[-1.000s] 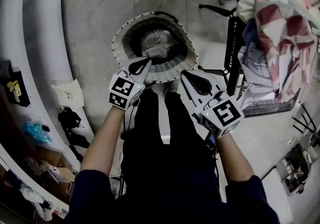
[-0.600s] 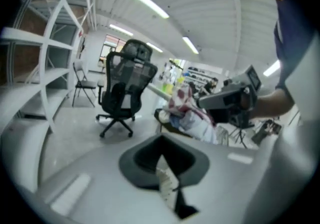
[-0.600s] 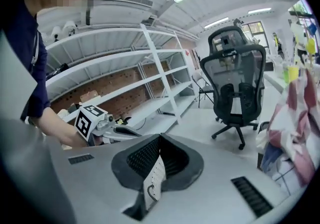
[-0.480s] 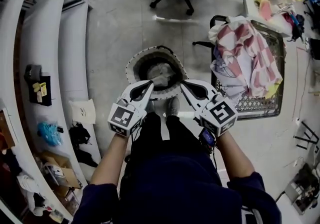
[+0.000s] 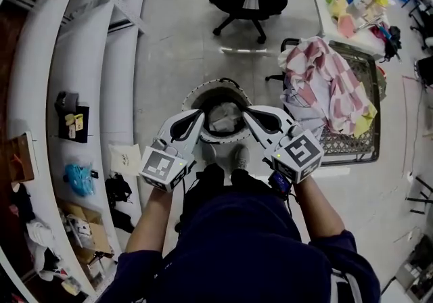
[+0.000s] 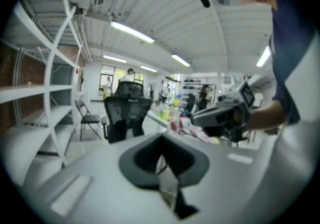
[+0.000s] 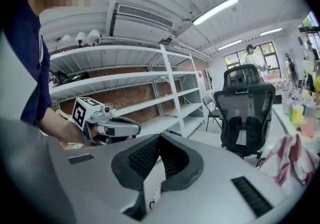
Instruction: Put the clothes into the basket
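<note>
No word, brand or number is legible in any view. The only signs are coded black-and-white squares, one set on the cube [image 5: 161, 166] of the left gripper [image 5: 200, 114], one on that of the right gripper [image 5: 245, 111]. A white sheet [image 5: 126, 155] on the floor [image 5: 169, 58] bears marks too small to read.

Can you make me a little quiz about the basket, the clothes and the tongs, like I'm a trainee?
1. True or false: the round basket is empty.
2. Pick one: the red checked cloth lies A) in the basket, B) on the black wire cart, C) on the chair.
3. Fill in: the left tongs and right tongs are both ___, holding nothing.
Key: 1 false, pale clothes lie inside; 2 B; 3 shut.
</note>
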A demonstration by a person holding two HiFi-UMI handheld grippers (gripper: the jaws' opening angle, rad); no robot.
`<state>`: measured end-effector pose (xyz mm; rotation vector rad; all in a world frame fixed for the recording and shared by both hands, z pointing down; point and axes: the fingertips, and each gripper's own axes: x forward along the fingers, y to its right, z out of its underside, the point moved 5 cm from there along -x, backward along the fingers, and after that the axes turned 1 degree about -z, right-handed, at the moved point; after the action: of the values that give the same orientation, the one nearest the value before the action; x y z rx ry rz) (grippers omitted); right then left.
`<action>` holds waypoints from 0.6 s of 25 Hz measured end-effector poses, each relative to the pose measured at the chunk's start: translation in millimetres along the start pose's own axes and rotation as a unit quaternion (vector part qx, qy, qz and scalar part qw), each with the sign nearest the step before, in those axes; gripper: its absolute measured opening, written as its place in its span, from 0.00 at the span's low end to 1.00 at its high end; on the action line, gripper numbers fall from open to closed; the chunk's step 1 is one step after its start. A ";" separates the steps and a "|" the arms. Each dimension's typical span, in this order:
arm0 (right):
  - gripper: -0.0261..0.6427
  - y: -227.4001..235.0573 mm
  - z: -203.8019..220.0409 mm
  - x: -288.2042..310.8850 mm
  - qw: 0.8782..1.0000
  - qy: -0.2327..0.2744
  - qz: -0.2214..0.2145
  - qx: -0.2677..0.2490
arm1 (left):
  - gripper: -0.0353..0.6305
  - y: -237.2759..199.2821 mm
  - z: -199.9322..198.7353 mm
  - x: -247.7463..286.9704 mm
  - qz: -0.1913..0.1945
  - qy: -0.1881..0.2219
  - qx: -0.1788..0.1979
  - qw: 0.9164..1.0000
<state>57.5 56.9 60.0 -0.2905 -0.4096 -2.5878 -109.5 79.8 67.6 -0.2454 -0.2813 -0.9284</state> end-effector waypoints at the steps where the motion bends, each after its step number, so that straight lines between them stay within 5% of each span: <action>1: 0.05 -3.5 -6.7 -3.4 1.000 0.008 0.000 -0.003 | 0.06 2.5 -6.1 -5.6 0.000 0.007 0.003 1.000; 6: 0.05 -15.7 -35.2 -16.8 0.999 0.044 -0.010 -0.020 | 0.06 12.1 -45.3 -19.5 0.001 0.043 0.046 0.998; 15: 0.05 -33.0 -64.7 -31.7 0.997 0.068 -0.016 -0.038 | 0.06 28.8 -62.9 -20.1 0.011 0.060 0.057 0.997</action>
<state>59.5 76.4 -16.8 -0.1328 -0.2706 -2.6387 -89.2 90.9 -0.6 -0.0870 -0.2201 -0.8977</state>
